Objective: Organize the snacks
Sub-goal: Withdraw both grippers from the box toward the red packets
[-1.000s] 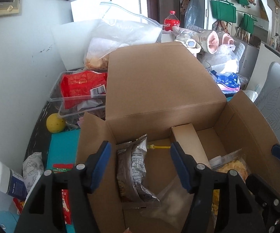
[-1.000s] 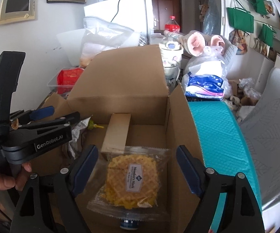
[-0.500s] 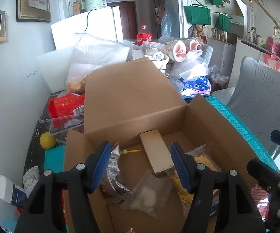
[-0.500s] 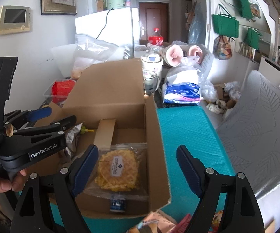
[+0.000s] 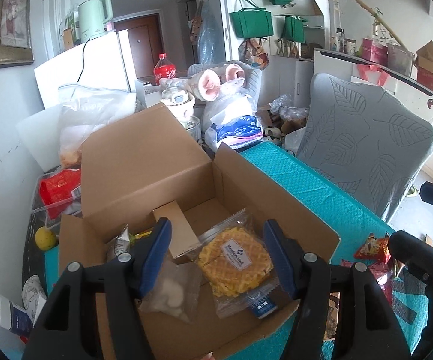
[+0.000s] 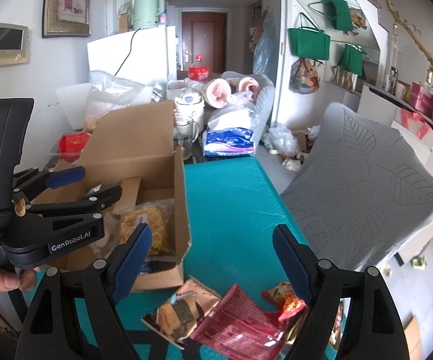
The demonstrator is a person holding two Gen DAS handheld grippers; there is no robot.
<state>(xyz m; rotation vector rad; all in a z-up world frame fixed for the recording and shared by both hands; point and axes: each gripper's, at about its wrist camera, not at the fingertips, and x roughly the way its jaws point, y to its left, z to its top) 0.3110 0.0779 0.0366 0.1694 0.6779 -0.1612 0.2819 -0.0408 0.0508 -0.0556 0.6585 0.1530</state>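
An open cardboard box (image 5: 144, 162) stands on the teal table mat (image 6: 225, 204). Inside lie a waffle packet (image 5: 234, 261), a clear bag of white pieces (image 5: 171, 297), a dark packet (image 5: 120, 243) and a small brown carton (image 5: 177, 231). My left gripper (image 5: 218, 258) hovers open above the box with nothing in it. It also shows in the right wrist view as the left gripper (image 6: 93, 184), held by a hand. My right gripper (image 6: 213, 258) is open and empty over the mat, right of the box. Below it lie a brown snack packet (image 6: 180, 309), a red packet (image 6: 240, 327) and a small orange packet (image 6: 285, 300).
A grey leaf-patterned chair (image 6: 360, 186) stands close to the table's right side. Behind the box are a clear tub with a red packet (image 5: 57, 189), plastic bags (image 5: 90, 114), a lemon (image 5: 46, 238) and a cola bottle (image 6: 198, 72). The wall is at the left.
Both grippers have drawn back and risen out of the box, and both views have swung right. The loose packets on the mat have come into the right wrist view. Both jaws kept their width.
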